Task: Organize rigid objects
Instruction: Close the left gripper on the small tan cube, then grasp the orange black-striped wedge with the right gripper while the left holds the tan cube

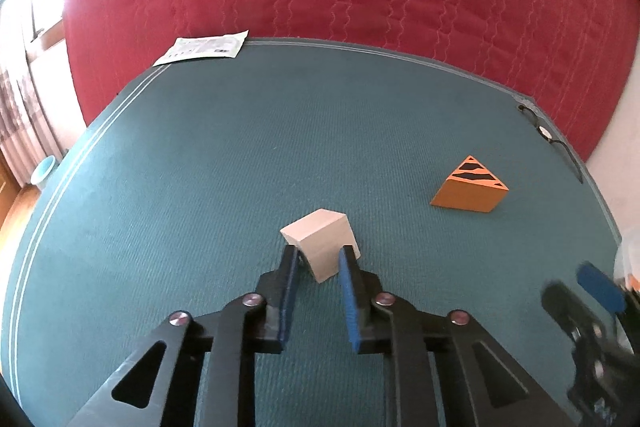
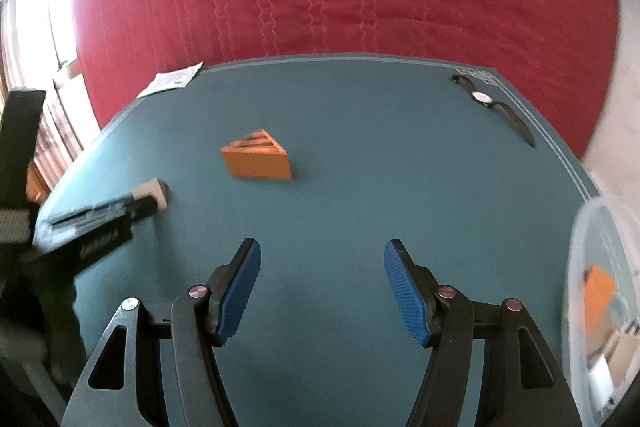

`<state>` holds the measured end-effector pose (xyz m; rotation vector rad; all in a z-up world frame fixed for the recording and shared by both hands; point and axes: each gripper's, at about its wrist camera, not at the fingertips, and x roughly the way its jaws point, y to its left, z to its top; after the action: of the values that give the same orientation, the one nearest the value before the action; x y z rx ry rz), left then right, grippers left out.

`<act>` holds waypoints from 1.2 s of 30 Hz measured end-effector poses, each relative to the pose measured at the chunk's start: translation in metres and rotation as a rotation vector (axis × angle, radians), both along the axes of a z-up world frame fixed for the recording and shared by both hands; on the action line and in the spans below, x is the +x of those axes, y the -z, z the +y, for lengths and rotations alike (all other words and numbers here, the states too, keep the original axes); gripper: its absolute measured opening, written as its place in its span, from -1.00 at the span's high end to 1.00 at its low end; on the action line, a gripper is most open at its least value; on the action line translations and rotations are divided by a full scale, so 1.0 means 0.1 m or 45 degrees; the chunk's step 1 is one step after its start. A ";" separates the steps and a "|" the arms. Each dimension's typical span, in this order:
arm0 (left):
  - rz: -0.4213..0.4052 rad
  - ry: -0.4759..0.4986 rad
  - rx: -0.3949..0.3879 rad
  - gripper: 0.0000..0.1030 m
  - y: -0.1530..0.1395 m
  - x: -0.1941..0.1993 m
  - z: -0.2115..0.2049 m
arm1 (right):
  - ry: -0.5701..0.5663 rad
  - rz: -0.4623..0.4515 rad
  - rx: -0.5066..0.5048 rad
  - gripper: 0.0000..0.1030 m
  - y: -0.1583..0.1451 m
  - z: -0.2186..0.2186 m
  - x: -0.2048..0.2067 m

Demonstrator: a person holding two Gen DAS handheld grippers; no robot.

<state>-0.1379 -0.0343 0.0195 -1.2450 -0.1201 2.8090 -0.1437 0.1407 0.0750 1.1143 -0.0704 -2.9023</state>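
Left wrist: jaws clamping pale block (image 1: 320, 247).

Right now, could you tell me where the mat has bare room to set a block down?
Bare mat runs between the orange wedge and the watch, and before the right gripper. The clear bin crowds the right edge.

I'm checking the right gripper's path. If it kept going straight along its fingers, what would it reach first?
Probably bare teal mat: the open right gripper has nothing between its fingers. The orange wedge lies left of that line, though depth is unclear.
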 end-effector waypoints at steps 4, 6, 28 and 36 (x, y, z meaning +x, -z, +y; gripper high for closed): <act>0.008 -0.010 0.017 0.74 -0.02 0.03 -0.04 | -0.011 -0.019 -0.051 -0.27 0.01 -0.06 -0.23; 0.012 -0.016 0.027 0.74 -0.02 0.04 -0.07 | -0.028 -0.027 -0.077 -0.40 -0.01 -0.11 -0.35; -0.008 -0.051 0.104 0.17 -0.02 0.02 -0.15 | -0.058 -0.093 -0.030 0.08 0.11 -0.37 -0.96; 0.003 -0.072 0.087 -0.31 -0.02 -0.02 -0.12 | -0.069 -0.090 -0.039 0.51 0.09 -0.35 -0.92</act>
<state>-0.1401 -0.0466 0.0212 -1.2428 -0.2523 2.8276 -0.2359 0.1058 0.0657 1.1940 -0.0848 -2.8051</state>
